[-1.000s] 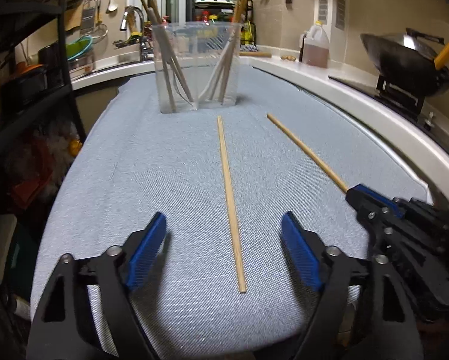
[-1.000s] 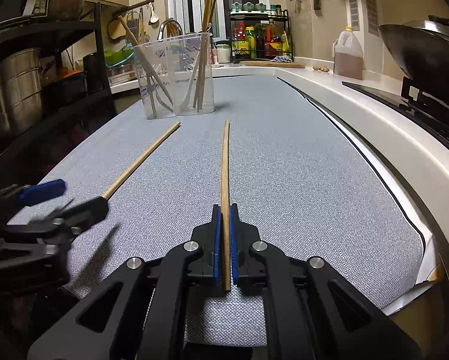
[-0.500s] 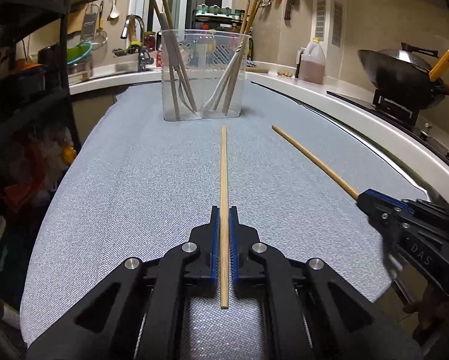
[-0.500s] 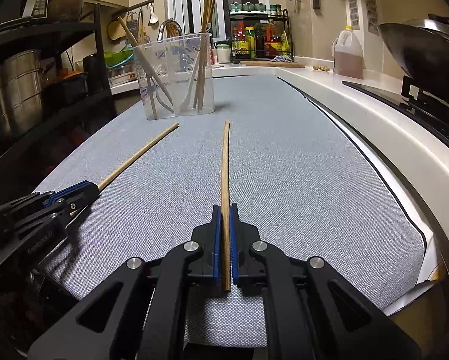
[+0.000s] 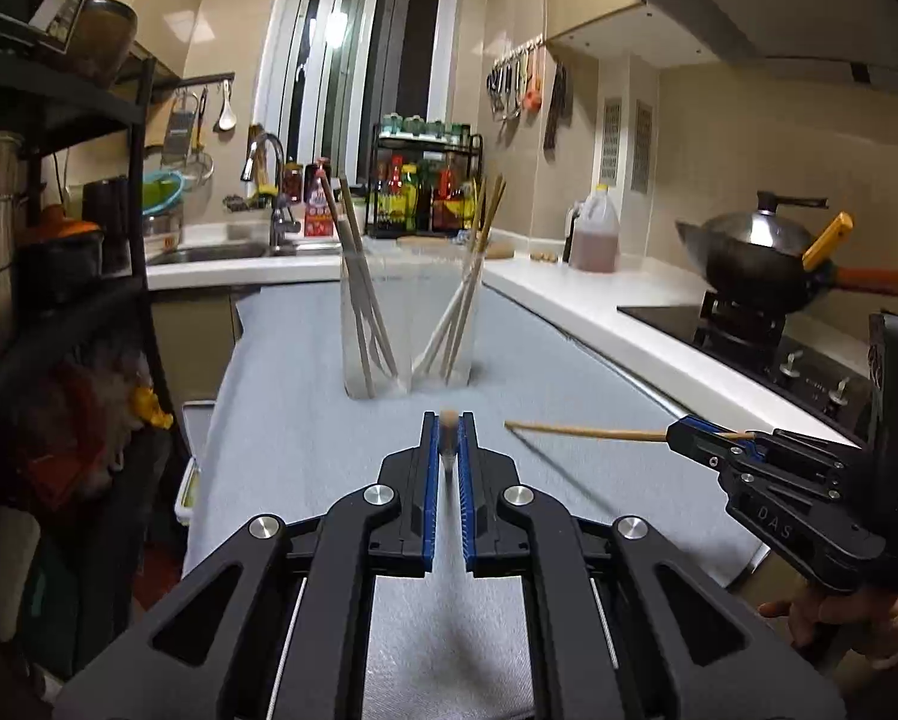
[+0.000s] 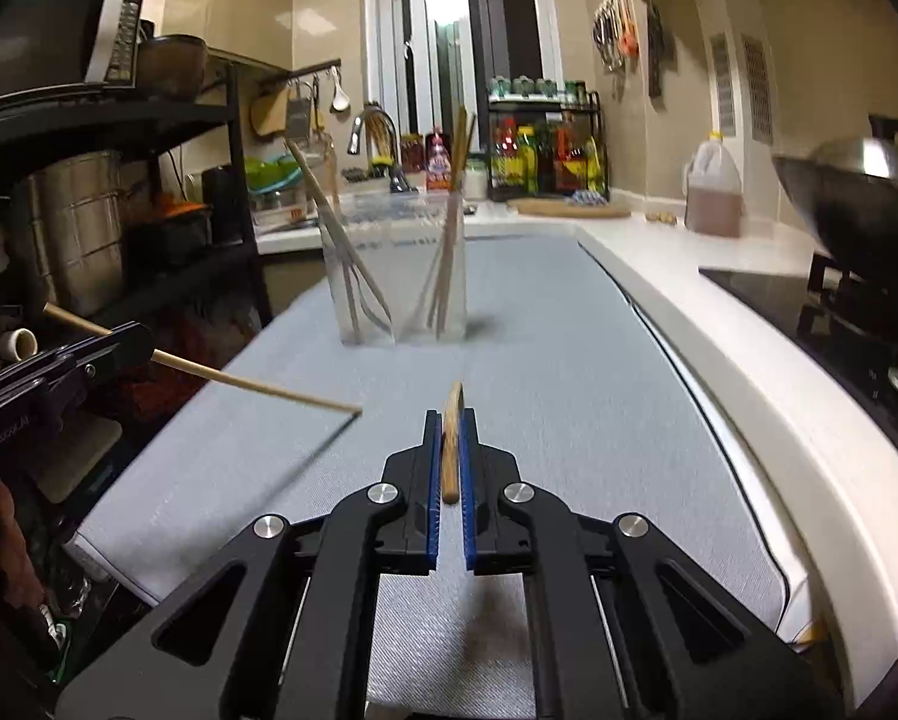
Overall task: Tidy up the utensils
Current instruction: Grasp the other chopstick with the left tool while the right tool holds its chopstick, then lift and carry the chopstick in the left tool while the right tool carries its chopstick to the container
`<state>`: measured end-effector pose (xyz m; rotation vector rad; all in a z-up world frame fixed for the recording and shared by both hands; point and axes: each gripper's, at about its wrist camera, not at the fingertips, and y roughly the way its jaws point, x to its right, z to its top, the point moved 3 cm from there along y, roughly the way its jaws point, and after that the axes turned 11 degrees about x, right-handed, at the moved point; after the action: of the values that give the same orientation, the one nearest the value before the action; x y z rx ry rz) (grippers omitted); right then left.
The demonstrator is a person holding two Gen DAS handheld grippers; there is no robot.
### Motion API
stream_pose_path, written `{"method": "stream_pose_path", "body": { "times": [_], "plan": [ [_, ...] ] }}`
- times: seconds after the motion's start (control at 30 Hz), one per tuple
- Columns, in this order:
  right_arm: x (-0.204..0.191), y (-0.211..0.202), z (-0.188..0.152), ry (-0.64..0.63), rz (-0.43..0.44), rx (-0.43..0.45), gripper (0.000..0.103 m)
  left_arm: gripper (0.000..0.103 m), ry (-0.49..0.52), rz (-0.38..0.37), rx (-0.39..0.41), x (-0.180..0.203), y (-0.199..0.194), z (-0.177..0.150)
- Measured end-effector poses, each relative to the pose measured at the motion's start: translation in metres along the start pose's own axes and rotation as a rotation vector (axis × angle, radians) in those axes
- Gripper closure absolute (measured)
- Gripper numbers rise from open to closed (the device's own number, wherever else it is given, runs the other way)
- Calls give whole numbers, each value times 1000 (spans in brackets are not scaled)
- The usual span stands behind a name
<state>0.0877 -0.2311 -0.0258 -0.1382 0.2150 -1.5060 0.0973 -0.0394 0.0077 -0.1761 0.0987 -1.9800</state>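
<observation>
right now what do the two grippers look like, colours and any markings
Both are black plastic with angular cut-out linkages, silver round pivot bolts and blue ribbed pads. The left gripper shows pale lettering on its side in the right wrist view. The right gripper shows faint "DAS" lettering on its body and a green light on its rear block in the left wrist view. No cables or sleeves are visible.

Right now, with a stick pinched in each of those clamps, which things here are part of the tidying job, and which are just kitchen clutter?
Part of the job:
- left gripper with its chopstick
- right gripper with its chopstick
- clear holder, chopsticks already standing inside

Just lying about:
- wok
- oil jug
- sauce bottle rack
- faucet
</observation>
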Motion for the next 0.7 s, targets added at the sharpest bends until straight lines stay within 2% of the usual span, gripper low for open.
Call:
{"method": "stream_pose_path", "body": {
  "times": [0.17,0.7],
  "plan": [
    [-5,0,21,-14,16,21,97,97,12,-8,14,-2,0,14],
    [7,29,85,35,31,25,97,97,6,-24,-36,-15,25,64]
  ]
}}
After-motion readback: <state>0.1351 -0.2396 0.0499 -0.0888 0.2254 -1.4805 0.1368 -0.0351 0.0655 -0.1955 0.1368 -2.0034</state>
